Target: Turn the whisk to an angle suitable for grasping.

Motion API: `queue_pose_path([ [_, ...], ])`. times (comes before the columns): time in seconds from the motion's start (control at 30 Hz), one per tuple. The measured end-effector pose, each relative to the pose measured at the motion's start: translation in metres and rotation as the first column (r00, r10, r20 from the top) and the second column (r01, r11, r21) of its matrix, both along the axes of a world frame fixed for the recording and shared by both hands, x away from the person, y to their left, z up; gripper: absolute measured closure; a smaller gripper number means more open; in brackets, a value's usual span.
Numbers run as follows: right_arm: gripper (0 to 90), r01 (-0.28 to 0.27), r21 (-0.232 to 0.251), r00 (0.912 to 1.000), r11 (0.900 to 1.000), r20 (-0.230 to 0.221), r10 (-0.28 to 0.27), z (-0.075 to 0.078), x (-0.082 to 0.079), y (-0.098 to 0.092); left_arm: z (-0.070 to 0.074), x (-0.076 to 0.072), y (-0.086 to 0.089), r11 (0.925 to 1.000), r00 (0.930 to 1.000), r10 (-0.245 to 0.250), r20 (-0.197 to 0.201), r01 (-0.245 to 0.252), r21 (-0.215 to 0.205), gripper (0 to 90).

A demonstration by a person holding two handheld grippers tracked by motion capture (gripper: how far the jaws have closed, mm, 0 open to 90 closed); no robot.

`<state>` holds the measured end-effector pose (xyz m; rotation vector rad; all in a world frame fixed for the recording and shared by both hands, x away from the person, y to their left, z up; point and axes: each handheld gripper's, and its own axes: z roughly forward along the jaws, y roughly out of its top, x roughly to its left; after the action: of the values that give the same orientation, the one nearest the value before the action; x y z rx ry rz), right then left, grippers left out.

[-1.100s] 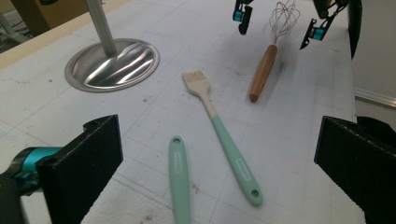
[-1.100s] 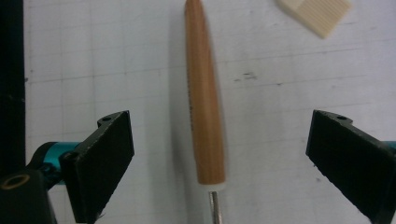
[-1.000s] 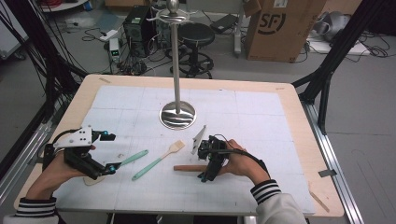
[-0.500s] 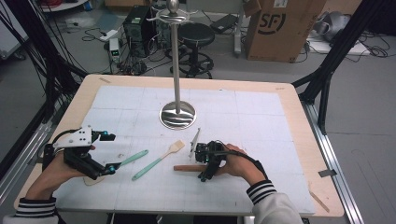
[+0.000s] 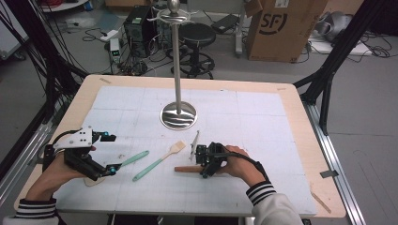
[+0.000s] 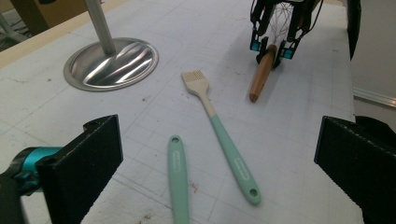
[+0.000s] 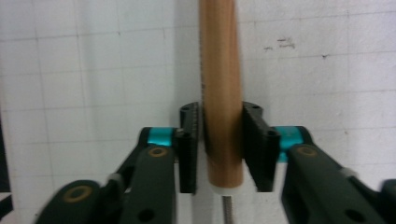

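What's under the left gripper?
A pale flat utensil head pokes out beneath the left gripper, joined to the mint handle. The gripper and hand cover most of it.

handle (image 7: 223,93): smooth wood, matt, pretty plain
stand base (image 5: 178,115): shiny polished metal, mirror-like
brush (image 6: 219,130): mint plastic handle, looks satin-smooth
surface (image 5: 263,117): matt white gridded mat, a bit scuffed, wood edge

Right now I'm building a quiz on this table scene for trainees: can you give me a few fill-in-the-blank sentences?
1. The right gripper has its jaws closed on a ____ handle.
2. The pastry brush has a ____ handle.
3. The left gripper has its jaws ____.
4. The metal pole stands on a round ____ base.

Missing words: wooden; mint-green; open; metal
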<state>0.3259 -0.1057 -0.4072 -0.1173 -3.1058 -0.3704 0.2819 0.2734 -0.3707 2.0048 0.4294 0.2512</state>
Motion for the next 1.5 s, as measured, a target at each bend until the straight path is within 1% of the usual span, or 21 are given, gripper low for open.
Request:
queue_pose_path([
  [0.1, 71.2, -0.018, -0.012, 0.9998, 1.0, 0.009, 0.018, 0.0, -0.001, 0.001, 0.0, 0.0, 0.0, 1.0, 1.0, 0.0, 0.0, 0.0, -0.002, 1.7],
  [0.17, 71.8, -0.015, -0.011, 0.9999, 1.0, 0.008, 0.015, 0.0, -0.002, 0.001, -0.001, 0.0, 0.0, 1.0, 1.0, 0.001, -0.001, -0.001, -0.003, 1.7],
  [0.23, 72.3, -0.003, -0.002, 0.9999, 1.0, -0.01, 0.003, 0.001, -0.001, 0.001, -0.001, 0.001, 0.0, 1.0, 1.0, -0.001, -0.003, 0.001, -0.003, 1.7],
  [0.33, 72.4, 0.008, 0.014, 0.9999, 1.0, 0.007, -0.008, 0.003, 0.0, -0.002, -0.002, 0.001, -0.001, 1.0, 0.9999, 0.006, -0.008, -0.006, -0.002, 1.7],
  [0.4, 72.4, 0.009, 0.022, 1.0, 1.0, 0.005, -0.009, 0.006, 0.0, -0.003, -0.002, 0.002, -0.001, 1.0, 1.0, 0.004, -0.007, -0.004, 0.0, 1.7],
  [0.43, 72.5, 0.014, 0.055, 0.9999, 0.998, 0.005, -0.014, 0.011, -0.001, -0.007, -0.002, 0.002, -0.001, 1.0, 1.0, 0.003, -0.007, -0.003, -0.001, 1.6],
  [0.53, 72.5, 0.019, 0.107, 0.9998, 0.994, 0.001, -0.019, 0.02, -0.002, -0.012, -0.002, 0.002, 0.0, 1.0, 1.0, 0.004, -0.008, -0.004, 0.001, 1.7],
  [0.63, 72.5, 0.028, 0.169, 0.9996, 0.985, 0.001, -0.029, 0.028, -0.002, -0.017, -0.002, 0.003, 0.0, 1.0, 1.0, 0.003, -0.007, -0.003, 0.001, 1.6],
  [0.7, 72.5, 0.035, 0.196, 0.9993, 0.98, 0.007, -0.037, 0.034, -0.003, -0.02, -0.003, 0.003, 0.0, 1.0, 0.9999, 0.008, -0.01, -0.008, 0.002, 1.6],
  [0.83, 72.5, 0.04, 0.272, 0.999, 0.961, 0.011, -0.044, 0.044, -0.001, -0.027, -0.003, 0.004, 0.0, 1.0, 0.9998, 0.01, -0.015, -0.01, 0.0, 1.7],
  [0.97, 72.5, 0.07, 0.361, 0.9974, 0.93, -0.007, -0.072, 0.053, 0.001, -0.034, -0.003, 0.005, 0.0, 0.9999, 0.9999, 0.01, -0.013, -0.01, 0.001, 1.7],
  [1.13, 72.5, 0.075, 0.453, 0.997, 0.888, -0.02, -0.075, 0.066, 0.002, -0.043, -0.003, 0.005, 0.001, 1.0, 0.9999, 0.009, -0.014, -0.009, 0.001, 1.6],
  [1.17, 72.5, 0.074, 0.476, 0.997, 0.876, -0.017, -0.075, 0.068, 0.002, -0.045, -0.003, 0.005, 0.001, 1.0, 0.9999, 0.009, -0.014, -0.009, 0.001, 1.7],
  [1.2, 72.5, 0.074, 0.476, 0.997, 0.876, -0.017, -0.075, 0.068, 0.002, -0.045, -0.003, 0.005, 0.001, 1.0, 0.9999, 0.01, -0.014, -0.01, 0.001, 1.7],
  [1.23, 72.5, 0.081, 0.504, 0.9965, 0.86, -0.026, -0.079, 0.073, 0.003, -0.047, -0.003, 0.004, 0.001, 1.0, 0.9999, 0.009, -0.013, -0.009, 0.001, 1.7],
  [1.27, 72.5, 0.078, 0.518, 0.9969, 0.852, -0.027, -0.074, 0.076, 0.003, -0.048, -0.003, 0.004, 0.001, 1.0, 0.9999, 0.007, -0.011, -0.007, 0.001, 1.6],
  [1.37, 72.5, 0.063, 0.556, 0.9979, 0.829, -0.022, -0.061, 0.084, 0.003, -0.049, -0.003, 0.004, 0.002, 0.9999, 0.9999, 0.011, -0.011, -0.011, 0.0, 1.7],
  [1.4, 72.5, 0.063, 0.556, 0.9979, 0.829, -0.022, -0.061, 0.084, 0.003, -0.049, -0.003, 0.004, 0.002, 0.9999, 0.9999, 0.011, -0.012, -0.011, -0.001, 1.7],
  [1.43, 72.5, 0.054, 0.58, 0.9985, 0.813, -0.023, -0.051, 0.09, 0.002, -0.05, -0.003, 0.004, 0.002, 0.9999, 0.9999, 0.012, -0.012, -0.012, -0.001, 1.7],
  [1.47, 72.5, 0.054, 0.58, 0.9985, 0.813, -0.023, -0.051, 0.09, 0.002, -0.05, -0.003, 0.004, 0.002, 0.9999, 0.9999, 0.012, -0.011, -0.012, -0.001, 1.7],
  [1.5, 72.5, 0.047, 0.609, 0.9989, 0.792, -0.026, -0.039, 0.095, 0.002, -0.051, -0.003, 0.004, 0.002, 0.9999, 0.9998, 0.014, -0.013, -0.014, -0.003, 1.7],
])
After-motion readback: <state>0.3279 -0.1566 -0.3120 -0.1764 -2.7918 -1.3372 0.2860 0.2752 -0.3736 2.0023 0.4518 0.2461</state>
